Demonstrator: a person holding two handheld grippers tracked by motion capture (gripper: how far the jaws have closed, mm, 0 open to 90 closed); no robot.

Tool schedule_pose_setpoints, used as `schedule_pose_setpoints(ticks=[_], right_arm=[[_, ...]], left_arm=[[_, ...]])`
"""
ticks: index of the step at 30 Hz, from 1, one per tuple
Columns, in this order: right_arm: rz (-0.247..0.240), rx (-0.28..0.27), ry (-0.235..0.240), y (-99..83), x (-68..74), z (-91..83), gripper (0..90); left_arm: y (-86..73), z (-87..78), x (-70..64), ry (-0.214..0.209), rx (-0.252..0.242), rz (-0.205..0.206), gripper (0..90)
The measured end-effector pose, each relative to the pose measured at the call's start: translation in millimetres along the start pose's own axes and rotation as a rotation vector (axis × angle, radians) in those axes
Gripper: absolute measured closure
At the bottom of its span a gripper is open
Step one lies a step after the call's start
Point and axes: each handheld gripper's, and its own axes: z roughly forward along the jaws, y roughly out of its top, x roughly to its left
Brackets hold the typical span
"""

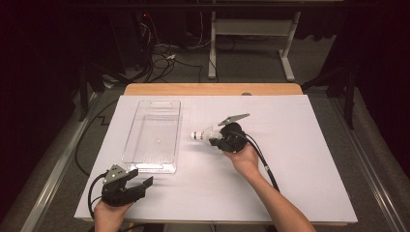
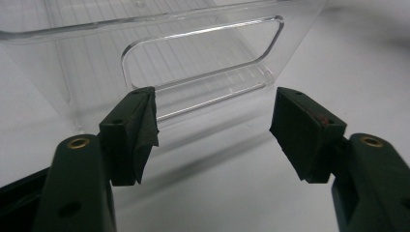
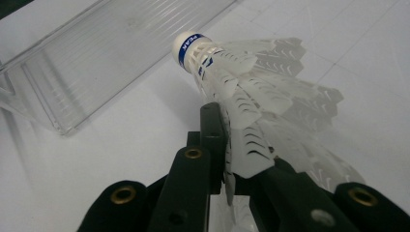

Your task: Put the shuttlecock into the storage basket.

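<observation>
Right gripper (image 1: 212, 140): we see its jaws clamped on the shuttlecock (image 1: 202, 135), just right of the clear tray (image 1: 140, 133).
Left gripper (image 1: 145, 182): jaws wide apart, holding nothing, near the tray's near end.

We see a clear, glossy plastic bin (image 1: 153, 136) w/ ribbed floor; a shuttlecock (image 3: 251, 96) w/ white feather-like skirt and smooth white cap; matt black claw pads (image 2: 138, 133) w/ brass-looking rivets; bench (image 1: 290, 159) topped by matt white sheet, wood edge.
</observation>
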Motion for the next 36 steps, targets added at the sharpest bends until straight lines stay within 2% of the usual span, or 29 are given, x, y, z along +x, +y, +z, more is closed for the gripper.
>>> schedule_pose_setpoints(ticks=[7,19,22,36], right_arm=[[-0.003,-0.003,0.011,4.3,1.6,-1.1,87.8],[0.007,-0.003,0.022,8.0,-0.5,-2.4,87.9],[0.003,-0.004,0.021,11.0,0.1,-3.8,87.8],[-0.002,-0.027,0.035,28.5,2.8,-9.8,87.9]], left_arm=[[0.4,-0.3,-0.9,0.014,0.003,0.014,34.0],[0.5,-1.6,2.5,0.018,-0.007,-0.002,33.9],[0.5,-2.2,4.3,0.032,-0.003,0.004,33.9],[0.2,-2.4,8.2,0.027,-0.003,-0.014,33.8]])
